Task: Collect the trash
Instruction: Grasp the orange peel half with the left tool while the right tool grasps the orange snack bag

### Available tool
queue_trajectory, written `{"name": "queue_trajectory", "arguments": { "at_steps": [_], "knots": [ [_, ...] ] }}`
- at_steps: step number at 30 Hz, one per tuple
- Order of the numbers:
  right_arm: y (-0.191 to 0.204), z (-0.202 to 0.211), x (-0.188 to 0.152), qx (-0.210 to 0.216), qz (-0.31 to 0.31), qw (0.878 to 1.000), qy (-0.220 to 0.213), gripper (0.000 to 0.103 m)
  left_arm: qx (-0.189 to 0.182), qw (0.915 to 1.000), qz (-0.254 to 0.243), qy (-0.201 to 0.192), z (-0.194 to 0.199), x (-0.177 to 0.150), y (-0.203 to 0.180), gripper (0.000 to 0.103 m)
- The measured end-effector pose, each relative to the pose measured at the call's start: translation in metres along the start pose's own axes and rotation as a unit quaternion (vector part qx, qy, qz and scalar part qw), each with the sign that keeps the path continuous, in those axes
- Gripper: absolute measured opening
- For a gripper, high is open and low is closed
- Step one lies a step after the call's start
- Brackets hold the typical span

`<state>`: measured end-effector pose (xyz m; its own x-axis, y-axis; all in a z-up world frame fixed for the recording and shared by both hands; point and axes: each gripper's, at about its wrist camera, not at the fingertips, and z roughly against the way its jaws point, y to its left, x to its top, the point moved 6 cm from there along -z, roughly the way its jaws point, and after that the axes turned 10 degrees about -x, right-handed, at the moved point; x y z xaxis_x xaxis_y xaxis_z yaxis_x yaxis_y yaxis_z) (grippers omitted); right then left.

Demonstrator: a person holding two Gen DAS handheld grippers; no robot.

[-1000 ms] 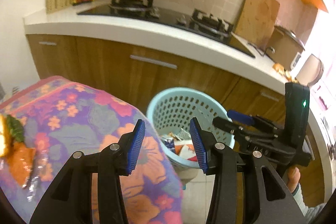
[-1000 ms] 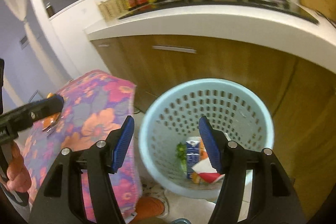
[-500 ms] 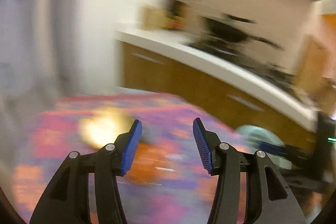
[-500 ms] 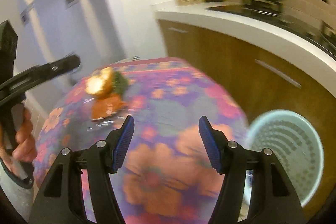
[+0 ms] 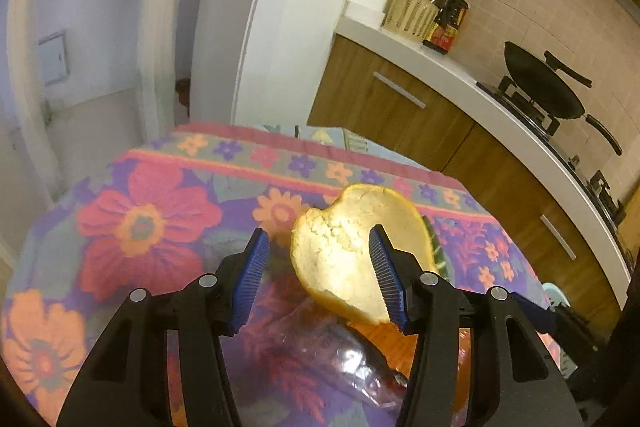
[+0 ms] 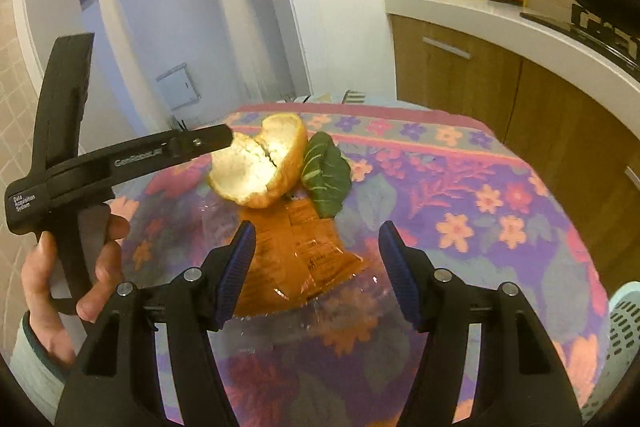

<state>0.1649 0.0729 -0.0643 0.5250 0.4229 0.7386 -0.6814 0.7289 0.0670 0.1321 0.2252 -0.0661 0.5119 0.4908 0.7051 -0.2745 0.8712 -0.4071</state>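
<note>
Landmark: the floral tablecloth (image 6: 500,187) over the table; all the trash lies near its middle
Peel: a curled piece of orange peel (image 5: 352,247), pale pith facing the cameras, orange rind at its rim, propped up on the cloth
Peel and left gripper: the left gripper (image 5: 320,267) points straight at the peel, which shows between its blue pads; in the right wrist view its tip is at the peel's left edge; I cannot tell whether they touch
Left gripper state: jaws about half spread, nothing clamped
Nearer hand: the left, by my judgement; the peel is the far item from the right gripper
Wrapper: an orange plastic wrapper (image 6: 296,251) lies flat on the cloth just in front of the peel, its long axis running away from the right gripper (image 6: 316,267)
Right gripper state: jaws apart, empty, hovering with the wrapper showing between them
Leaf: a green leaf (image 6: 326,175) just right of the peel, touching it
Basket: a pale blue basket (image 6: 624,327) sits below the cloth's right edge, likely where the trash goes
</note>
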Motion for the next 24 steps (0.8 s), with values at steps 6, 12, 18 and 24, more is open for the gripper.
{"name": "queue_trajectory", "arguments": {
  "at_steps": [6,12,18,24],
  "knots": [
    [0.011,-0.014,-0.003,-0.031,0.030,0.999,0.012,0.060,0.020,0.9989,-0.035,0.023,-0.019,-0.016,-0.007,0.051],
    [0.012,-0.025,-0.008,-0.033,0.040,0.998,0.037,0.060,0.036,0.9970,-0.036,0.059,-0.035,-0.025,-0.006,0.032],
    [0.021,-0.019,-0.012,-0.052,0.074,0.996,0.015,0.035,0.034,0.9984,-0.027,0.036,-0.027,-0.023,-0.003,0.004],
    [0.021,-0.014,-0.012,-0.045,0.073,0.996,0.009,0.014,0.013,0.9997,-0.019,-0.010,-0.006,-0.013,-0.004,0.003]
  ]
}}
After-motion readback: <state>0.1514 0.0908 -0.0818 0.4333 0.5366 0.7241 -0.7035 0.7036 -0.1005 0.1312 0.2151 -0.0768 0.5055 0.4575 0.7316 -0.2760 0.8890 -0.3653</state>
